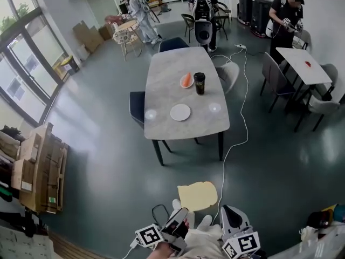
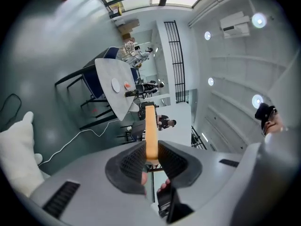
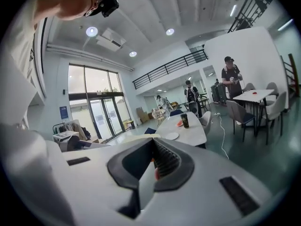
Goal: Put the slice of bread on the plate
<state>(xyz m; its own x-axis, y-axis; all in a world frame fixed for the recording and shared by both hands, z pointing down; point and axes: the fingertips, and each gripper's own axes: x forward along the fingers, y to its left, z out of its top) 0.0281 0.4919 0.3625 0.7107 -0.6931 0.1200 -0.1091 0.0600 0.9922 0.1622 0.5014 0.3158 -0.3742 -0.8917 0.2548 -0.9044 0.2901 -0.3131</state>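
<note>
A pale slice of bread [image 1: 198, 196] hangs flat over the grey floor at the bottom of the head view. My left gripper [image 1: 185, 210] is shut on its near edge. In the left gripper view the slice [image 2: 151, 128] shows edge-on between the pads of the left gripper [image 2: 151, 149]. An empty white plate [image 1: 180, 112] lies near the front edge of the grey table [image 1: 161, 80], well ahead of both grippers. My right gripper [image 1: 230, 209] is to the right of the bread. Seen in its own view, the right gripper [image 3: 153, 143] is shut with nothing in it, and the plate [image 3: 172, 136] lies far ahead.
On the table stand a second plate with orange food [image 1: 186, 80] and a dark cup [image 1: 200, 83]. Chairs ring the table. A white cable [image 1: 237, 139] runs across the floor at its right. Cardboard boxes [image 1: 40, 166] are stacked at the left; people stand at the back.
</note>
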